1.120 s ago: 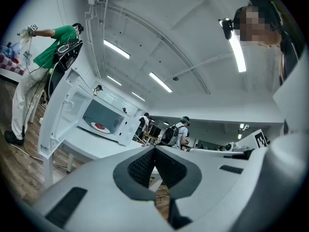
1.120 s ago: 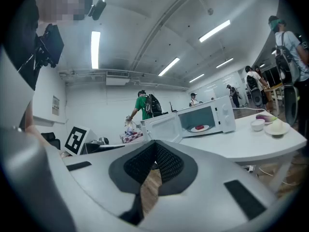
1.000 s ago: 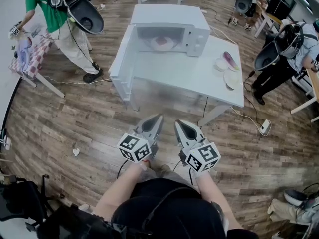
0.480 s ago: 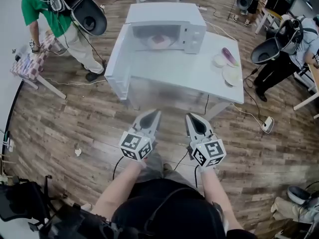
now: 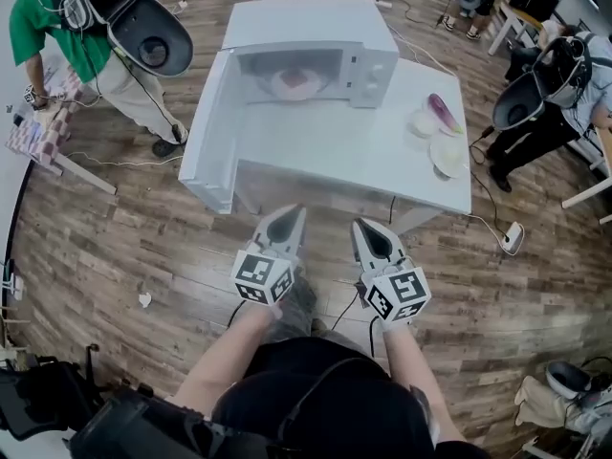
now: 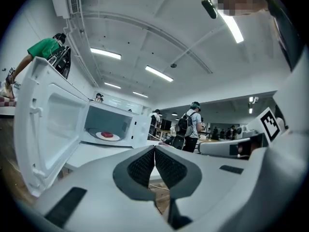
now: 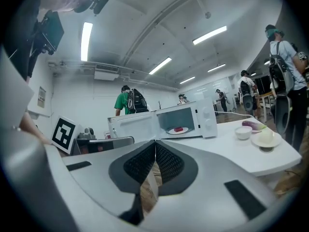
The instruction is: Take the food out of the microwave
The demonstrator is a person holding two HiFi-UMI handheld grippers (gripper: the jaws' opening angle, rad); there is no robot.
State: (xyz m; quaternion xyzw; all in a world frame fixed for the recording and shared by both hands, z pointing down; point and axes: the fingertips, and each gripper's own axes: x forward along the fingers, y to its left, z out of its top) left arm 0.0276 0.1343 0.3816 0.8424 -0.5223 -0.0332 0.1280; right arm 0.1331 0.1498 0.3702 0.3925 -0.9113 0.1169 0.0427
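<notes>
Jaws on both tools are clenched tight, with nothing caught between them. The left gripper (image 6: 154, 151) has its ribbed pads (image 6: 142, 167) pressed together along a single seam, and the right gripper (image 7: 155, 146) looks just the same. The person carries them low and side by side, a gap between the two, each with its marker cube (image 5: 261, 277) at the hand end. Both tips point toward the white table (image 5: 382, 156) and hang over the wooden floor (image 5: 143, 237), just short of the table's near edge.

The food (image 5: 295, 82) is well beyond them. It is a red piece lying on a white plate (image 5: 308, 92) inside the microwave (image 5: 316, 32), untouched by either tool. The microwave stands at the far left of the table with its door (image 5: 210, 151) swung wide open to the left, so the cavity faces the person and the plate is plain to see from both gripper views.

Toward the right end of the table sit a small white bowl (image 5: 423, 122), a purple vegetable (image 5: 442, 113) just beside it and a second plate (image 5: 448, 151) nearer the front edge.

Off to the left a person in a green shirt (image 5: 43, 32) bends by a small table with a checked cloth (image 5: 38, 132), and another person (image 5: 574, 84) stands at the right.
</notes>
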